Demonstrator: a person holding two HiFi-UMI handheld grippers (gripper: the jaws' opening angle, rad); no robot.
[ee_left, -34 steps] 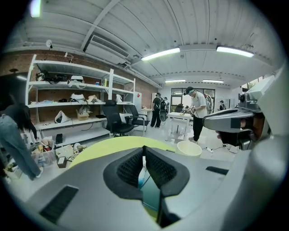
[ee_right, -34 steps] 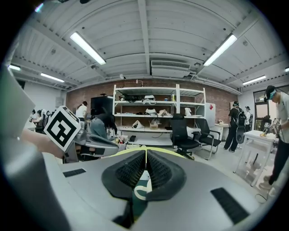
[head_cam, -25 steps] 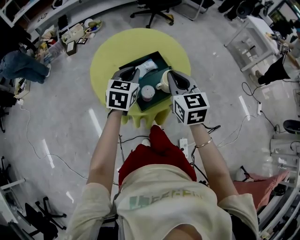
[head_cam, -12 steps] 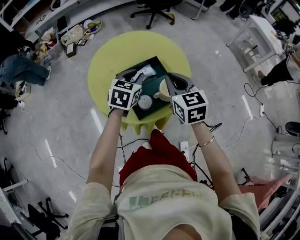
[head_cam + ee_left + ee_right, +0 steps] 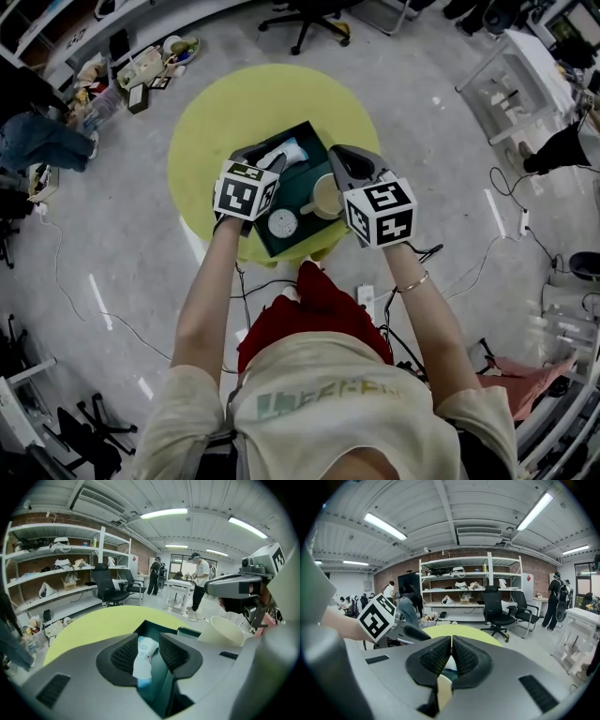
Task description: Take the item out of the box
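Observation:
A dark green box (image 5: 302, 234) sits on the round yellow table (image 5: 211, 122). Inside lie a white-and-blue packet (image 5: 284, 153) and a round white lid-like item (image 5: 281, 223). My left gripper (image 5: 258, 159) hovers over the box's left side. Its jaws are opening with nothing pressed between the pads. In the left gripper view the packet (image 5: 143, 656) shows through the gap, lying down in the box (image 5: 161, 629). My right gripper (image 5: 339, 167) is shut on the wall of a cream cup (image 5: 325, 195), seen as a thin cream strip (image 5: 444, 691) under the jaws.
The table's front edge is close to the person's knees. An office chair (image 5: 305, 19) stands beyond the table, with floor clutter (image 5: 141, 66) at the far left and a clear rack (image 5: 511, 89) at the far right. Cables (image 5: 281, 277) run under the table.
The round white item now lies lower in the box, nearer the front edge. Both grippers have shifted slightly to the left. The cup stays in the right gripper.

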